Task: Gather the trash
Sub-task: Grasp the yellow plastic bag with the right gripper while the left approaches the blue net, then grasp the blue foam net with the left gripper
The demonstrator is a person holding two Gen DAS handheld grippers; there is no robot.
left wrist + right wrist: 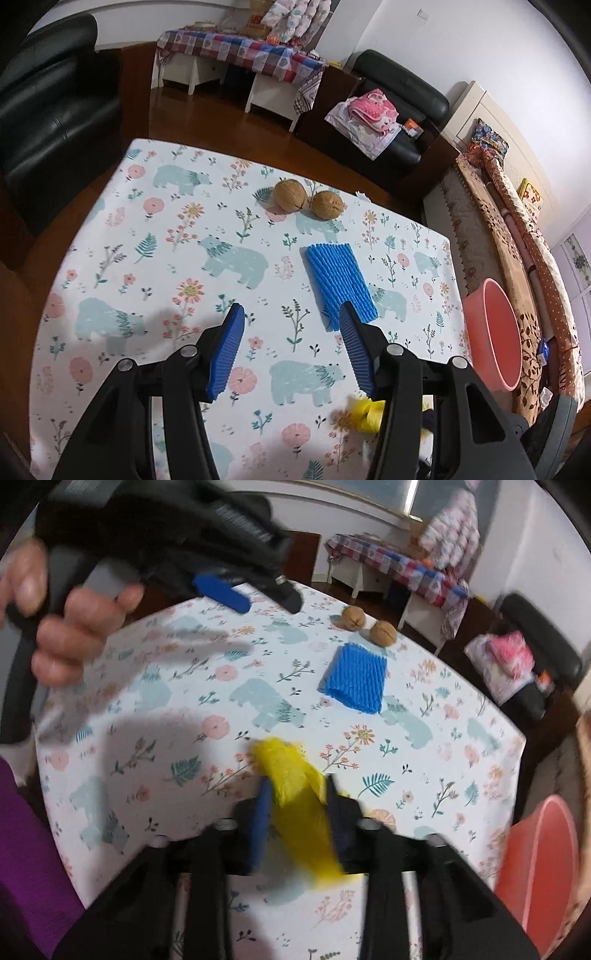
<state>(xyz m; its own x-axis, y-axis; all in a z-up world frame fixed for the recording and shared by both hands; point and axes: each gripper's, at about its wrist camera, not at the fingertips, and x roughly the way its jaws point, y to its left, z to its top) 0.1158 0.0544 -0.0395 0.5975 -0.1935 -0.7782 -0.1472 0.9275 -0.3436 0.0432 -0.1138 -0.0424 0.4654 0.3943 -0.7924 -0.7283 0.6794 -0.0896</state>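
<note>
A crumpled yellow wrapper [295, 805] fills the gap between the pads of my right gripper [296, 781], which is shut on it just over the flowered tablecloth [147, 701]. A bit of the same yellow wrapper [365, 413] peeks from under my left gripper's right arm. A blue foam net sleeve [340, 280] lies flat mid-table, with two walnuts [290, 195] [327, 205] just beyond it. My left gripper [291, 306] is open and holds nothing; its right fingertip hangs over the sleeve's near end. From the right wrist the sleeve [356, 681] shows ahead, and a hand [70, 635] holds the left gripper [258, 598] at upper left.
A pink plastic basin [495, 332] [543, 867] sits off the table's right edge. Black armchairs [51, 110], a bench with a checked cloth [236, 48] and a patterned sofa cover [517, 236] surround the table. A purple sleeve [29, 849] is at lower left.
</note>
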